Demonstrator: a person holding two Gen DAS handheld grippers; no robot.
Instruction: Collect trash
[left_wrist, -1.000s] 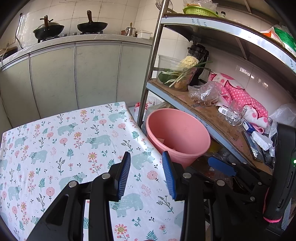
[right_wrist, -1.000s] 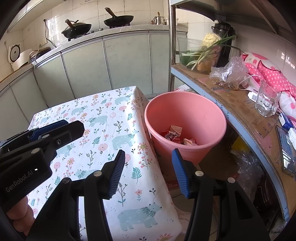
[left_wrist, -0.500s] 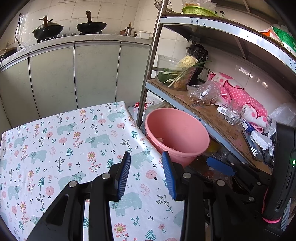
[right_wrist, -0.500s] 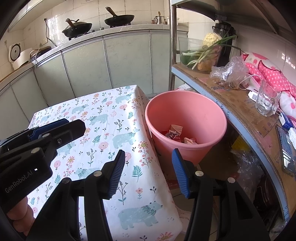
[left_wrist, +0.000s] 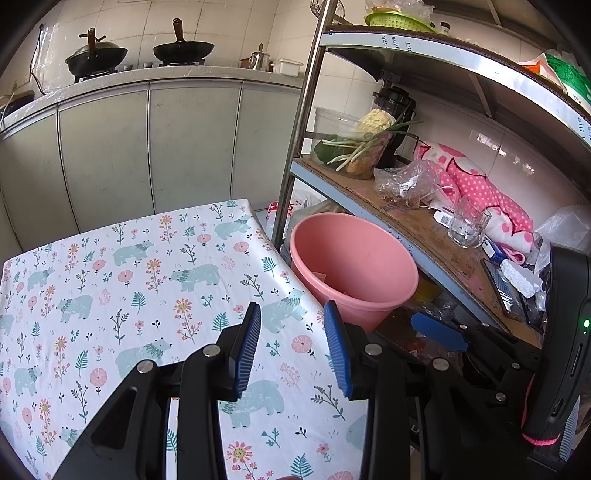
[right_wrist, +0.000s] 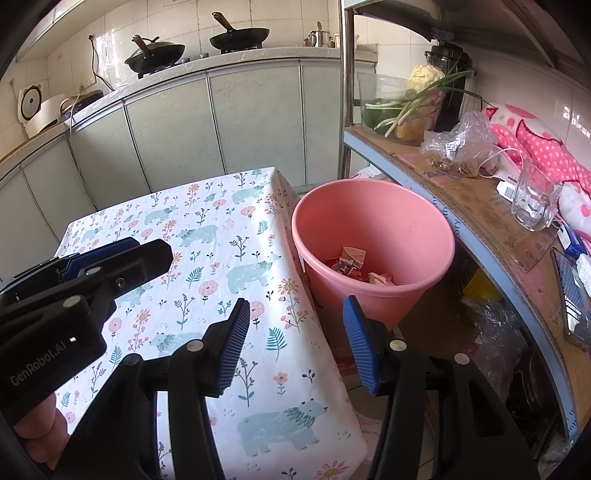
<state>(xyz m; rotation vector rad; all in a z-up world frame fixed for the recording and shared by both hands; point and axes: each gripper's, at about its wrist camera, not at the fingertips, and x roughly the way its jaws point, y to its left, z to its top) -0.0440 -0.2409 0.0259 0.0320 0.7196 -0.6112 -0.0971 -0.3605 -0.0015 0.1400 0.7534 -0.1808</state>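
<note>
A pink bucket (right_wrist: 373, 258) stands on the floor between the table and the shelf; it also shows in the left wrist view (left_wrist: 354, 266). Crumpled paper trash (right_wrist: 354, 266) lies in its bottom. My left gripper (left_wrist: 291, 347) is open and empty above the table's right edge. My right gripper (right_wrist: 295, 343) is open and empty, hovering over the table's near right corner just short of the bucket. The left gripper's body (right_wrist: 85, 284) shows at the left of the right wrist view.
The table (right_wrist: 207, 236) wears a floral bear-print cloth. A metal shelf (right_wrist: 480, 206) on the right holds vegetables, a plastic bag, a glass (right_wrist: 535, 195) and pink cloth. Its steel post (left_wrist: 295, 147) stands by the bucket. Cabinets with woks line the back.
Both grippers have drifted back very slightly; the bucket sits a touch farther off. Both stay open and empty.
</note>
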